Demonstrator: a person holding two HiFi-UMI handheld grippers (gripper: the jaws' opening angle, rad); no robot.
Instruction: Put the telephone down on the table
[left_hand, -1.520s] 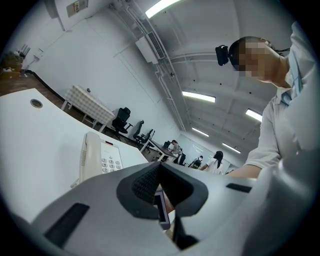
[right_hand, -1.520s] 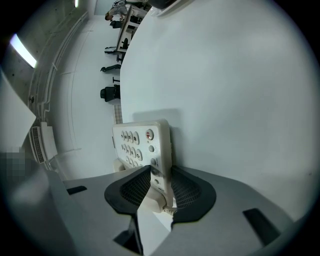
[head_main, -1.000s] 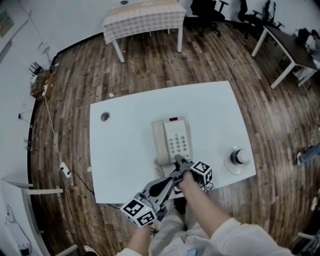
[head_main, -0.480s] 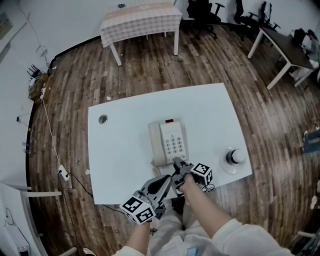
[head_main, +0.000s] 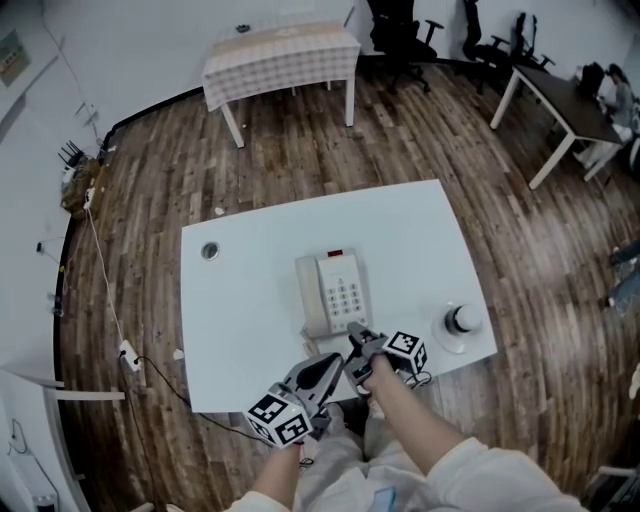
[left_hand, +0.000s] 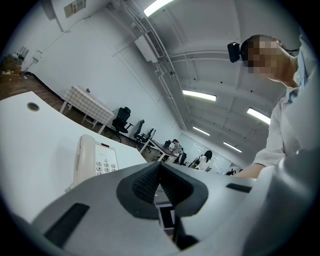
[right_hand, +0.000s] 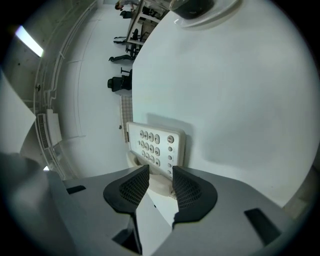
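A cream telephone (head_main: 332, 292) lies flat on the white table (head_main: 240, 300), its handset in the cradle on its left side. My right gripper (head_main: 355, 332) hovers at the phone's near edge; its jaws have just been opening and stand open with nothing between them. In the right gripper view the gripper (right_hand: 160, 184) points at the telephone (right_hand: 154, 145), whose keypad is just past the tips. My left gripper (head_main: 338, 360) is held low by the table's near edge, shut and empty. The left gripper view has the closed gripper (left_hand: 159, 172) with the telephone (left_hand: 94, 161) off to the left.
A round black-and-white object on a white dish (head_main: 459, 322) sits at the table's right near corner, also in the right gripper view (right_hand: 197, 7). A cable hole (head_main: 209, 251) marks the table's left. A cloth-covered table (head_main: 280, 45), chairs and a desk (head_main: 555, 100) stand on the wooden floor.
The right gripper has risen a little and rolled slightly at the phone's near edge. The telephone stays put on the table and the left gripper has kept still.
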